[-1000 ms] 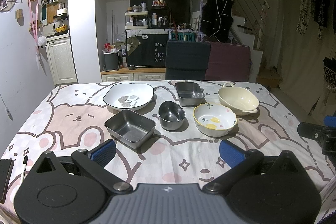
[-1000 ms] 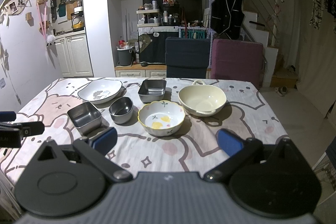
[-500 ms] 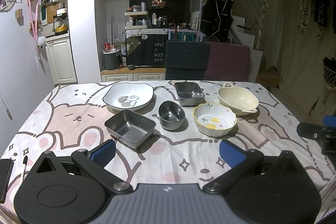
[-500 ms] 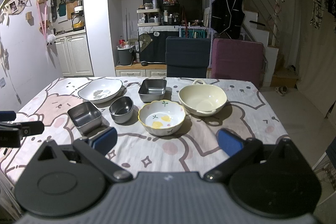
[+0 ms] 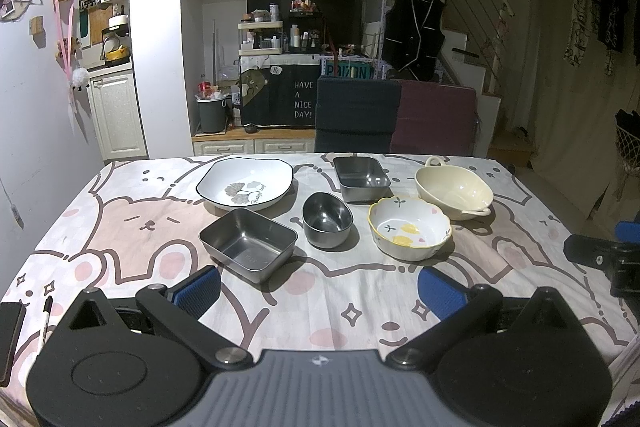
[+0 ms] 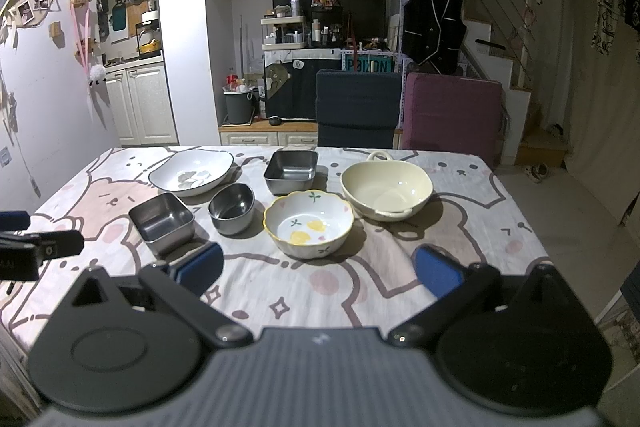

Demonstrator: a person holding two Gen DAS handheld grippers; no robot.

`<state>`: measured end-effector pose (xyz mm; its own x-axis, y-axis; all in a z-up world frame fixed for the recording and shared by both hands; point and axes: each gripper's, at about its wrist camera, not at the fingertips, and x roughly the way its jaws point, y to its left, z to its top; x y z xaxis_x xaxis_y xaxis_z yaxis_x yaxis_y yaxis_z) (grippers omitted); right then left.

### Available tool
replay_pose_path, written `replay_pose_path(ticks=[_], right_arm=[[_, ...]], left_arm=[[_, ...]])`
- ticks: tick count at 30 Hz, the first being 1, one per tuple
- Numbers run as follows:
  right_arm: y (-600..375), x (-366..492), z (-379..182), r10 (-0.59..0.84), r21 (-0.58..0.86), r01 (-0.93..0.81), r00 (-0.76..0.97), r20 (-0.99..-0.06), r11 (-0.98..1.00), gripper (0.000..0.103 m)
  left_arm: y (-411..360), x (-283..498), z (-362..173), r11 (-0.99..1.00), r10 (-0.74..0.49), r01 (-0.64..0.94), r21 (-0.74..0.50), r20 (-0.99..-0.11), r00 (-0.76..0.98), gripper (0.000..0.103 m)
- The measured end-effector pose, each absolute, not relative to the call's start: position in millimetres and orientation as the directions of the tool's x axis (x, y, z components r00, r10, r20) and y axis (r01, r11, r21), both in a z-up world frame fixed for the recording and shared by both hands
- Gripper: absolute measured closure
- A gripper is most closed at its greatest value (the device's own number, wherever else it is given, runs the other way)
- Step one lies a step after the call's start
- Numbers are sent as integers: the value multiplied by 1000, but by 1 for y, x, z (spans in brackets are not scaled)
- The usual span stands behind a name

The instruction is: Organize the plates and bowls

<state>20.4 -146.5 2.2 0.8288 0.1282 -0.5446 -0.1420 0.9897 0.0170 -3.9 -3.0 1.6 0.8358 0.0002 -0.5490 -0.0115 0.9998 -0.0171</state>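
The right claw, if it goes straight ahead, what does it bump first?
Probably the flowery bowl: it sits straight ahead between the open right claw tips, nothing nearer on the tablecloth. Height is hard to judge.

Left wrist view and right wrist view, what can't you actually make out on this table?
- Dark flat object, left wrist view: cut off by the left edge; cannot be identified.
- Right claw, left wrist view: only partly in frame at the right edge.
- Plate lettering: too small to read.
- Near table edge, both views: hidden by each claw's body.
- Left claw, right wrist view: cut off at the left edge.
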Motion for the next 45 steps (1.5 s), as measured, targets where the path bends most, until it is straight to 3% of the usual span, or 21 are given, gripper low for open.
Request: replay_pose_path(ticks=[23, 36, 45], right_arm=[[-117, 74, 5, 200, 77, -190, 800, -566, 979, 0], [-92, 146, 19, 191, -8, -226, 842, -505, 974, 0], [-71, 205, 24, 245, 5, -274, 851, -464, 962, 0]], left_arm=[[25, 70, 3, 993, 28, -88, -82, -553, 832, 0], [65, 137, 28, 993, 99, -120, -10, -498, 861, 0], [110, 208, 36, 998, 62, -69, 3, -459, 886, 0]])
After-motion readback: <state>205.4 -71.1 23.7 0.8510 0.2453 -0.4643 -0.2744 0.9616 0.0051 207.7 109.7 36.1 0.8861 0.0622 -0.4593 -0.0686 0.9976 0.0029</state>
